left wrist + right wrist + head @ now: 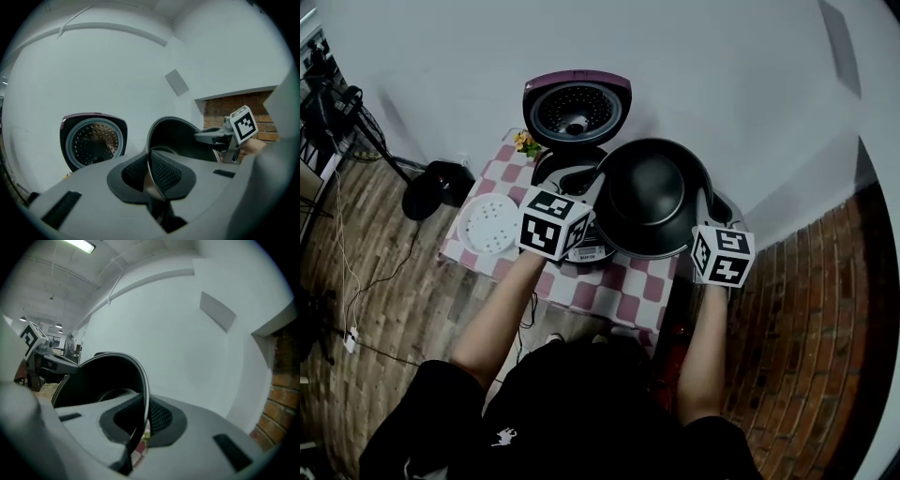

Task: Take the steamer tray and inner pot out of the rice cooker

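Holding the inner pot by its rim, we have both tools clamped on it. The left gripper bites the rim on the pot's left side, and the right gripper bites it on the opposite side. In the left gripper view the jaws of the left gripper are closed on the thin metal edge, one pad inside the wall and one outside. The right gripper view shows the same hold for the right gripper.

We see the dark, empty pot lifted clear of the rice cooker, in the air above it and a little to its right, with its opening tipped towards us. The cooker stands on a table with a pink and white checked cloth, and its lid is raised upright at the back.

The white steamer tray lies flat on the cloth to the left of the cooker, apart from it. A small bunch of yellow flowers sits by the cooker's back left corner.
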`<state>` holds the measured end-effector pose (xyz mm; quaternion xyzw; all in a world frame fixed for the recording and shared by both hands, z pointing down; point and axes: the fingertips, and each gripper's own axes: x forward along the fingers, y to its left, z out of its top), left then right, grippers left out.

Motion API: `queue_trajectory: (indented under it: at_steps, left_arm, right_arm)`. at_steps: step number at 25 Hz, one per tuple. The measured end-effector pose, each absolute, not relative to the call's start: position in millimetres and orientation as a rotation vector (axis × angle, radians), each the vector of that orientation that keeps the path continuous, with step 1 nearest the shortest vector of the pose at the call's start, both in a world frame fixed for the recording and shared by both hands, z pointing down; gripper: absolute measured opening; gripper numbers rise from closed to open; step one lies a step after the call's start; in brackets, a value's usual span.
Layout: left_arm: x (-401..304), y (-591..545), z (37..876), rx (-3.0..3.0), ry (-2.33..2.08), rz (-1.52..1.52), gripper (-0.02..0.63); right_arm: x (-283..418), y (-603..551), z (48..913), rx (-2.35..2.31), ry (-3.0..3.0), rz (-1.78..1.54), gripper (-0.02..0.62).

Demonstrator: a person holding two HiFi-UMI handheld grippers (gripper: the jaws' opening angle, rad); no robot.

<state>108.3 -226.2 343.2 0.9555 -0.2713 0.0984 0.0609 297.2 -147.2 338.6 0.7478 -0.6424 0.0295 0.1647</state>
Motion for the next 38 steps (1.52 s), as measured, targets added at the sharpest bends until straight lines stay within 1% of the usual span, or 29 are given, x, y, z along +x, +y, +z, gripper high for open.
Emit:
queue_trajectory:
  at_steps: [8,15,29,32,35,38]
  left_arm:
    - [175,-185,365,2.866,-0.748,0.349,0.031]
    - [205,-160,402,2.791,-0.749,0.433,0.034]
    - [219,-133,478,2.717,-0.786,0.684,0.058]
    - [217,-133,486,2.709,-0.807,0.707,0.062]
    - [214,-133,489,2.711,-0.818,0.716,0.083]
    - [210,-132,492,2.717,-0.837,0.737,0.082]
  right_arm:
    - [363,-103,365,2.141,-1.806,0.177,0.015]
    - [395,-84,402,2.071,-1.841,0.278,0.014]
    - [415,-73,495,1.978,-1.928,0.583,0.015]
    - [416,-73,511,1.961,-1.916,0.617,0.015]
    - [418,-71,531,1.946,-1.889,0.653,0.017]
    - [420,-69,553,1.937,-1.874,0.719,0.017]
